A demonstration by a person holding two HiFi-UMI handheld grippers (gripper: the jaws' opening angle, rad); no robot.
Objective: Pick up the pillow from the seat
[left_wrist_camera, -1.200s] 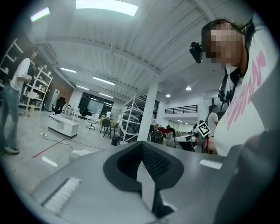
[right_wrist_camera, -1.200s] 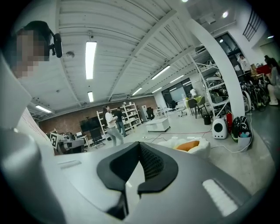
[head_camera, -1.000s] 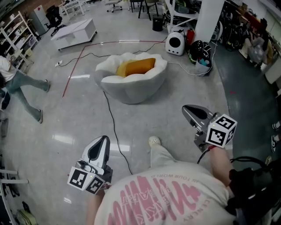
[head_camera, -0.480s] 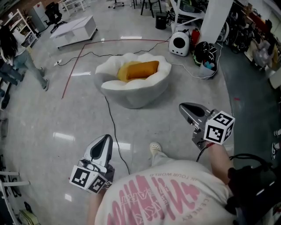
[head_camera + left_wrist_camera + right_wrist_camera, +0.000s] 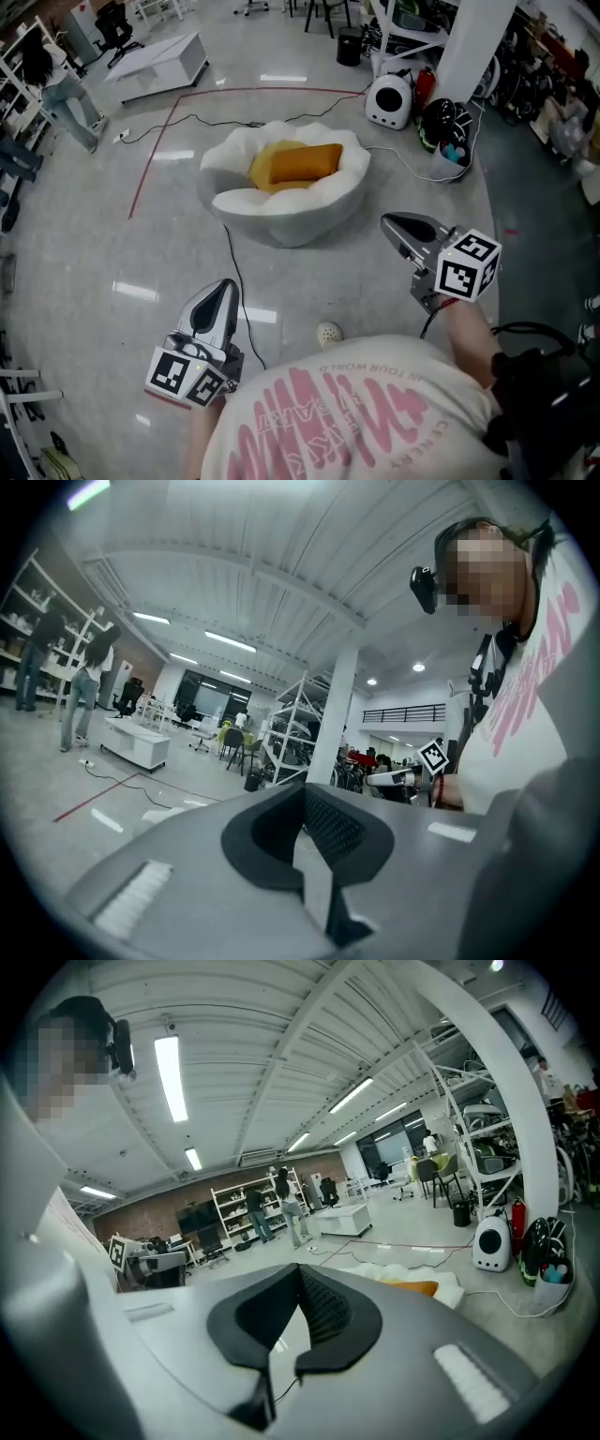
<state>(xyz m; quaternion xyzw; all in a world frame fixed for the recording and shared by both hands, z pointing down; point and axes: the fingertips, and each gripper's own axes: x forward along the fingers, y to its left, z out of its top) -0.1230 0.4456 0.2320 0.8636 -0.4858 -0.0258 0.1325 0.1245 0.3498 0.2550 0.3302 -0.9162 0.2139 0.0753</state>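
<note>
Stepping nearer had drawn the white seat (image 5: 281,223) and the orange pillow (image 5: 305,161) lying in it closer, but the left tool (image 5: 221,292) and right tool (image 5: 396,225) stayed pinched together, empty, well apart from it, so the approach seemed unfinished.

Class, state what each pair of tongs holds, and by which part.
Nothing: left tongs and right tongs are shut, empty; pillow lies on the seat.
</note>
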